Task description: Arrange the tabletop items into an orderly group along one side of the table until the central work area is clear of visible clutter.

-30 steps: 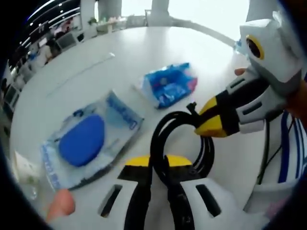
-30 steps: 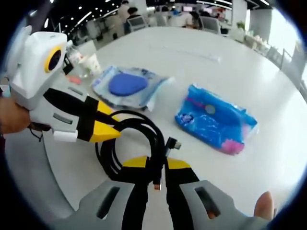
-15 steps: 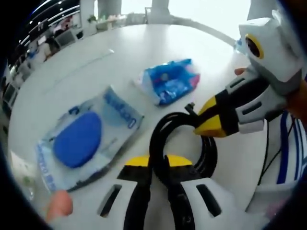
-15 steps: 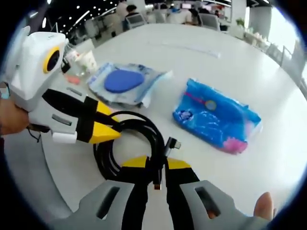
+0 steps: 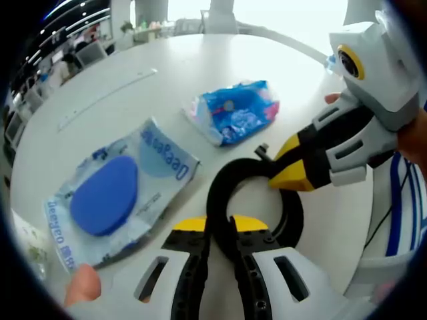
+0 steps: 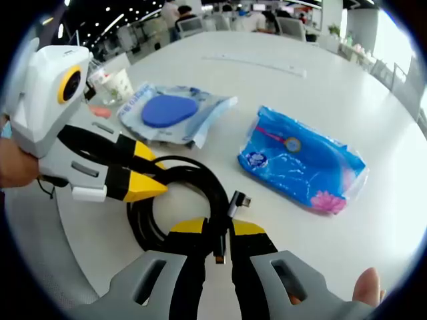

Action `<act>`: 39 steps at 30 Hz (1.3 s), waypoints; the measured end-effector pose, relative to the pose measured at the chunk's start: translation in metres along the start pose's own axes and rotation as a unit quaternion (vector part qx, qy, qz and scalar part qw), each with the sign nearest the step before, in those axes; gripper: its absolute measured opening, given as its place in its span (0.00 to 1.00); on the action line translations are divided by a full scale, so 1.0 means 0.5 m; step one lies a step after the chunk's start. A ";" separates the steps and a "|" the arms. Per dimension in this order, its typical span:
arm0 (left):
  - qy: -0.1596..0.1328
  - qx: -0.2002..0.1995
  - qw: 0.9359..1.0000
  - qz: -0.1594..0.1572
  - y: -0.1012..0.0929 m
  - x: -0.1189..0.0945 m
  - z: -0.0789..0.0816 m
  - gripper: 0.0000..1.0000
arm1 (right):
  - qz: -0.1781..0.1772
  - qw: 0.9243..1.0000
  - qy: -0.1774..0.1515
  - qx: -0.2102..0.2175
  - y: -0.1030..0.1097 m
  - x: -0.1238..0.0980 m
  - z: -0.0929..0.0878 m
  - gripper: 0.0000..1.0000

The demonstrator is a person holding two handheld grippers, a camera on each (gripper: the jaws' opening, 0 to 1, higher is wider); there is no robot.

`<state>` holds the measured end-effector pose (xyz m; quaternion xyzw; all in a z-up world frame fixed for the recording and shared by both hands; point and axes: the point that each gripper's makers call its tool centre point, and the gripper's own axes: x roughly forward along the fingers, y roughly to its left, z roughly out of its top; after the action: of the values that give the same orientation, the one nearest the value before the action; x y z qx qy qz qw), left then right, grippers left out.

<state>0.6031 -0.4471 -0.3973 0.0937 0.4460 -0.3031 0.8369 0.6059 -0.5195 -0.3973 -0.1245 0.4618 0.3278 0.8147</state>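
A coiled black cable [image 5: 230, 193] [image 6: 193, 187] lies on the white table, and both grippers grip it. My left gripper [image 5: 220, 230] is shut on the coil's near side; it shows in the right gripper view as the other gripper [image 6: 157, 188]. My right gripper [image 6: 219, 235] is shut on the coil beside its loose plug end [image 6: 237, 200], and appears from the right in the left gripper view [image 5: 279, 179]. A clear bag with a blue oval pad [image 5: 107, 193] [image 6: 167, 110] and a blue wipes pack [image 5: 235, 112] [image 6: 303, 167] lie beyond the coil.
The white round table [image 5: 167, 73] [image 6: 347, 100] stretches away behind the items. A long thin clear strip [image 5: 107, 97] [image 6: 253, 65] lies on it farther off. A paper cup [image 6: 117, 83] stands near the table edge. Chairs and people sit in the background.
Both views have shifted slightly; the pad bag and wipes pack sit a little farther from the coil in the picture. Both grippers stay shut on the cable.
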 end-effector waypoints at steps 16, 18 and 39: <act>-0.005 0.015 1.000 -0.002 -0.003 0.003 0.001 0.14 | -0.002 1.000 0.002 -0.002 -0.002 0.002 -0.001 0.14; -0.006 0.014 1.000 -0.003 -0.003 0.004 0.001 0.15 | -0.002 1.000 0.001 -0.002 -0.002 0.001 0.000 0.14; -0.022 0.010 0.999 -0.021 -0.010 -0.005 0.008 0.32 | -0.004 1.000 -0.023 -0.009 0.001 -0.005 0.019 0.36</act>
<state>0.6017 -0.4519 -0.3923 0.0860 0.4258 -0.3274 0.8391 0.6111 -0.5154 -0.3898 -0.1261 0.4393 0.3317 0.8253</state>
